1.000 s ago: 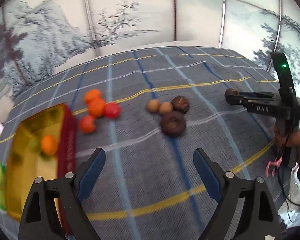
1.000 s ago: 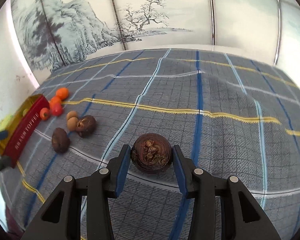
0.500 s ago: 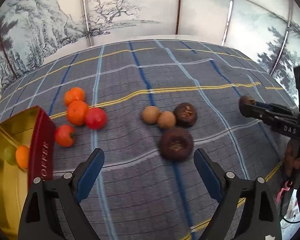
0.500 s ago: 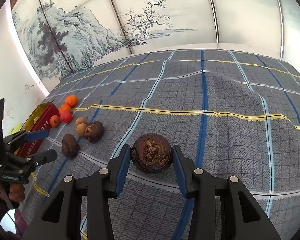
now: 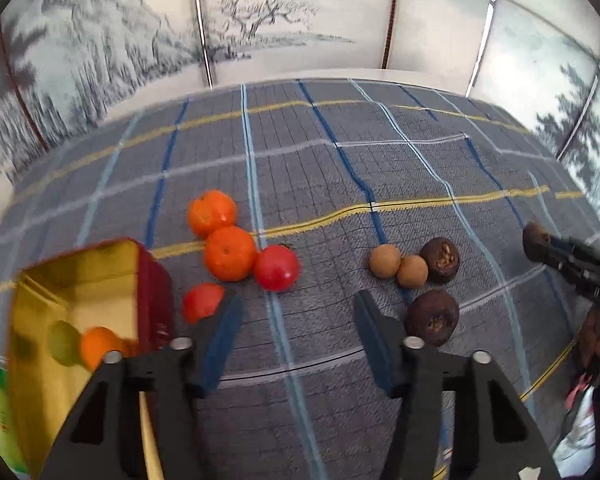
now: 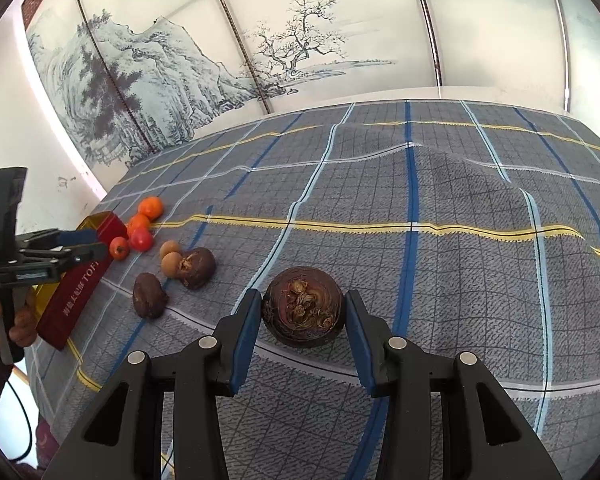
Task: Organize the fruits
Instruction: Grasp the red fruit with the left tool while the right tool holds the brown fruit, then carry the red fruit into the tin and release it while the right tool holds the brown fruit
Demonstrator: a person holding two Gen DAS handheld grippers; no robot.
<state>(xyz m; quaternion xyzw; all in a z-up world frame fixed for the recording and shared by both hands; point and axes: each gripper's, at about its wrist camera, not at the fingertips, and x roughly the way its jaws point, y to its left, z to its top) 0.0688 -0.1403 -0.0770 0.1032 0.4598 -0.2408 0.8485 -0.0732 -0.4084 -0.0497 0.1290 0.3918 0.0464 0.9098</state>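
My right gripper point(image 6: 299, 320) is shut on a dark brown round fruit point(image 6: 303, 306), held above the plaid cloth. My left gripper point(image 5: 296, 328) is open and empty, low over the cloth. Ahead of it lie two oranges point(image 5: 230, 253), a red tomato point(image 5: 276, 267) and a second tomato point(image 5: 202, 302) by its left finger. To the right lie two tan longans point(image 5: 385, 261) and two dark brown fruits point(image 5: 433, 317). A red and gold tin point(image 5: 76, 280) at left holds an orange point(image 5: 100, 346) and a green fruit point(image 5: 64, 342).
The plaid cloth point(image 6: 460, 200) covers the table and has a raised wrinkle in the middle. Painted wall panels point(image 6: 300, 40) stand behind the far edge. The right gripper with its fruit shows at the right of the left wrist view point(image 5: 540, 242).
My left gripper has moved forward and left toward the oranges and tomatoes, and its jaws have narrowed. My right gripper holds the brown fruit as before.
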